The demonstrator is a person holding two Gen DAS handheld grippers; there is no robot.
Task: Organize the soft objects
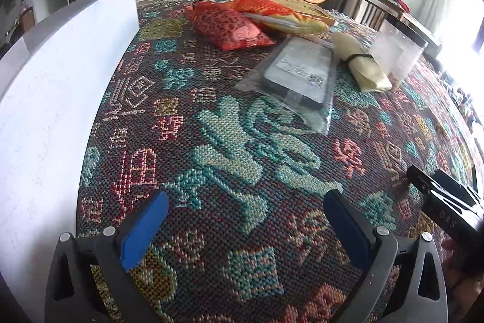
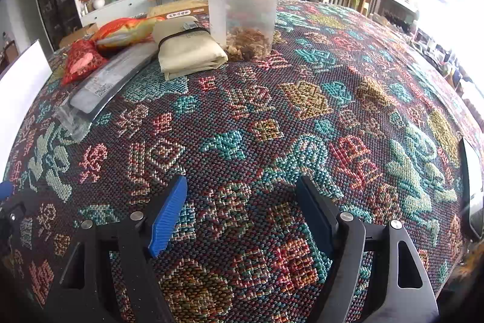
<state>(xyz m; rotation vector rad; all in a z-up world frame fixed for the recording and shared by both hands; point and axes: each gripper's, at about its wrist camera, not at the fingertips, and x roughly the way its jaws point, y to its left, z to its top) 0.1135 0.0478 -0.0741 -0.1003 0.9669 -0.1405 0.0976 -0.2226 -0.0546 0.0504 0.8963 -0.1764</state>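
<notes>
Left claw [image 1: 245, 227] and right claw [image 2: 242, 214]: both wide, empty, over our woven surface [image 2: 302, 117]. Only right view shows jar [image 2: 243, 9] contents; left alone shows white board [image 1: 60, 74].

Surface: woven patterned cloth [image 2: 302, 117].
Landmark: clear jar [image 2: 243, 11], upright.
Touching jar: cream bundle [image 2: 187, 50].
Beyond bundle: plastic-wrapped packet [image 1: 298, 71], red pouch [image 1: 230, 28], orange cushion [image 1: 272, 9].

The right tool [image 2: 242, 214] hangs over the patterned woven surface [image 2: 332, 111], its blue-padded jaws apart with nothing between them. Farther off stand a clear jar [image 2: 243, 11] with a black lid, a folded cream bundle [image 2: 189, 50] just beside it, a clear-wrapped packet [image 2: 103, 84], and a red pouch [image 2: 81, 61].
</notes>
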